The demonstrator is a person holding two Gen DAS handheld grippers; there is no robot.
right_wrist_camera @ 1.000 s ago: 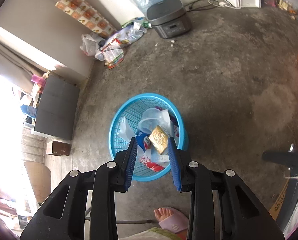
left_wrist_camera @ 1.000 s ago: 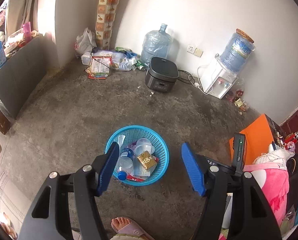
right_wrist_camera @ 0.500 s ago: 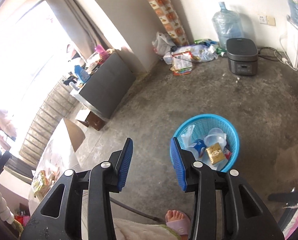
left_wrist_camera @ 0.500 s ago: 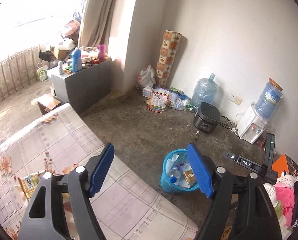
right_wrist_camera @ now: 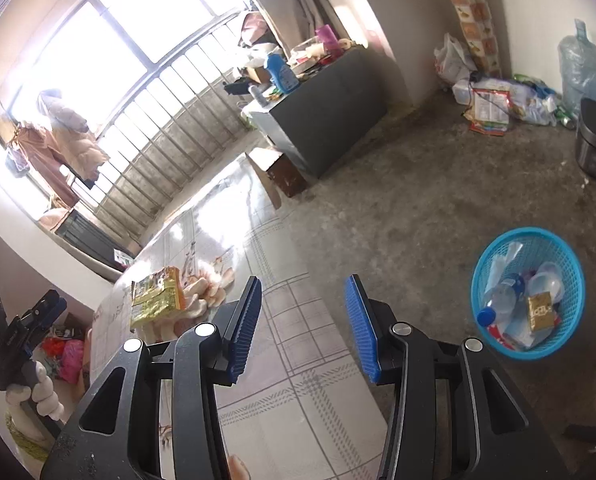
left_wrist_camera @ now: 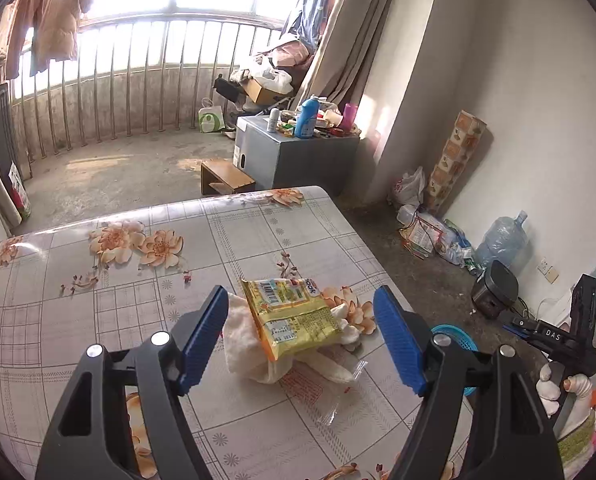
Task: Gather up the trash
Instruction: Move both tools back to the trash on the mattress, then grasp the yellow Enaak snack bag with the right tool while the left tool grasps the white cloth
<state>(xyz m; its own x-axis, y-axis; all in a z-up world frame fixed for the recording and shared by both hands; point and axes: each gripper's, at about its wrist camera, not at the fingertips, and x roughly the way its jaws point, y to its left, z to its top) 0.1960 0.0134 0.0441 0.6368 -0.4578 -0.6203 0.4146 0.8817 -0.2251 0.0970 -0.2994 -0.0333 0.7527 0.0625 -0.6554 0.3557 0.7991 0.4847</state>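
A yellow snack packet (left_wrist_camera: 293, 316) lies on crumpled white tissue (left_wrist_camera: 245, 344) on the floral-cloth table (left_wrist_camera: 137, 300), with a clear plastic wrapper (left_wrist_camera: 338, 396) beside it. My left gripper (left_wrist_camera: 301, 300) hovers open just short of the packet, nothing between its pads. My right gripper (right_wrist_camera: 304, 284) is over the table's edge (right_wrist_camera: 298, 360), its jaws opening and empty. The packet (right_wrist_camera: 157, 296) shows far left in the right wrist view. The blue basket (right_wrist_camera: 526, 233) stands on the floor to the right, holding a bottle, cups and wrappers. Only its rim (left_wrist_camera: 464, 340) peeks behind the left gripper's right finger.
A grey cabinet (left_wrist_camera: 298, 156) with bottles and a low wooden stool (left_wrist_camera: 225, 178) stand beyond the table. Bags, water jugs (left_wrist_camera: 502, 242) and a black cooker (left_wrist_camera: 494, 290) line the wall. A gloved hand (right_wrist_camera: 37, 394) holds the other gripper at far left.
Both views swung up from the basket on the floor to the table. The left gripper now faces the yellow packet. The right jaws have spread wider.
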